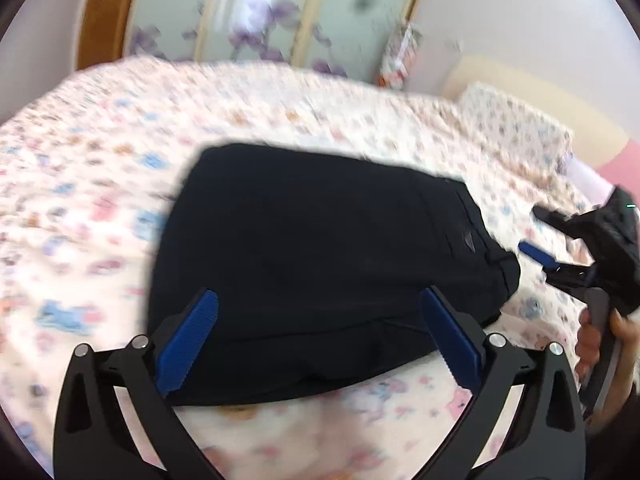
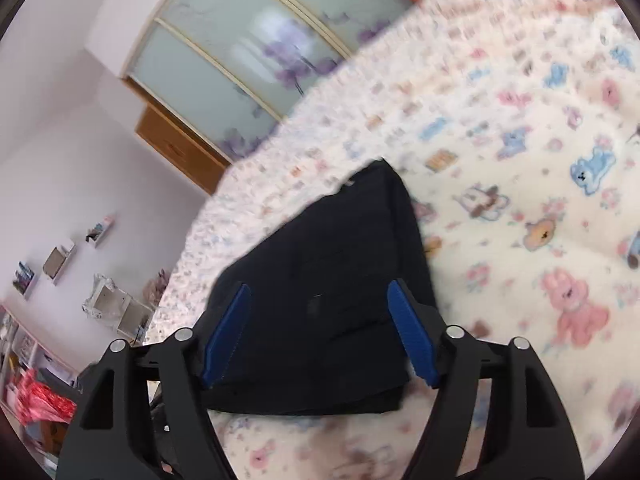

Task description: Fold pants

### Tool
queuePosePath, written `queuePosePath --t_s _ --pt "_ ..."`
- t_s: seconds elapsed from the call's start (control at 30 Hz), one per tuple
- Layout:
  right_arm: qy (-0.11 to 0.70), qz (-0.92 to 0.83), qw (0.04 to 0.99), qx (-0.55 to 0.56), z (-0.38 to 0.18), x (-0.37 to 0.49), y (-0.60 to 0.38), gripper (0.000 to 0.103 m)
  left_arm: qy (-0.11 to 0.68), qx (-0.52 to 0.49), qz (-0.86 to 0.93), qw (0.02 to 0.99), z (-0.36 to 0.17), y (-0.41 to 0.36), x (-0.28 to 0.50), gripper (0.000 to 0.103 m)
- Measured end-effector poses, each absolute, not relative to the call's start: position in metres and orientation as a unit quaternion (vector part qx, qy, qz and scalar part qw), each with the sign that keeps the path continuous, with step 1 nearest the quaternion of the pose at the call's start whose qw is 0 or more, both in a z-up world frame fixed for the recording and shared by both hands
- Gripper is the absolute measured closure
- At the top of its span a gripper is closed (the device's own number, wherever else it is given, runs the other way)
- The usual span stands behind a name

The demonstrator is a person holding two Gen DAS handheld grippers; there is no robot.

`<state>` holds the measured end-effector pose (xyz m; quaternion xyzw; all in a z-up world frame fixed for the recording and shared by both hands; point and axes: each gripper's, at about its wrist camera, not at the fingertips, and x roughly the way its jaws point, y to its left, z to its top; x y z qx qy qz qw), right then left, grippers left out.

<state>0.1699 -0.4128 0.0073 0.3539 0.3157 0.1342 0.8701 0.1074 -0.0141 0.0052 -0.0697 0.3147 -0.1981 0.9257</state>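
The black pants (image 1: 320, 264) lie folded into a compact stack on the patterned bedspread (image 1: 100, 184). My left gripper (image 1: 320, 340) is open and empty, its blue pads on either side of the stack's near edge, above it. The right gripper (image 1: 552, 240) shows at the right of the left wrist view, open, beside the stack's right end. In the right wrist view the pants (image 2: 328, 300) fill the middle, and my right gripper (image 2: 320, 336) is open and empty over their near end.
The bed (image 2: 520, 200) has a cream cover with cartoon animals. A pillow (image 1: 516, 120) lies at the far right. A wardrobe with frosted floral doors (image 1: 260, 12) stands behind. Wall shelves (image 2: 60, 264) and clutter are off the bed's side.
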Motion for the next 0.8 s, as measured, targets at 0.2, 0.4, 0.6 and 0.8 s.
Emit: queuePosePath --t_s 0.2,0.4,0.6,0.8 --pt "0.388 0.116 0.841 0.359 -0.022 0.212 -0.419 0.029 0.291 -0.055 -0.157 0.942 -0.012 0.007 0.094 0.002" --pt "0.403 0.116 0.847 0.327 -0.033 0.207 -0.406 0.02 0.313 -0.025 -0.132 0.94 -0.016 0.0 0.101 0.002" --pt "0.421 0.142 0.844 0.301 -0.037 0.217 -0.399 0.01 0.318 -0.001 -0.118 0.941 -0.018 -0.006 0.099 0.002" --pt "0.419 0.221 0.829 0.299 -0.027 0.209 -0.384 0.01 0.325 0.007 -0.107 0.94 -0.02 -0.009 0.1 0.002"
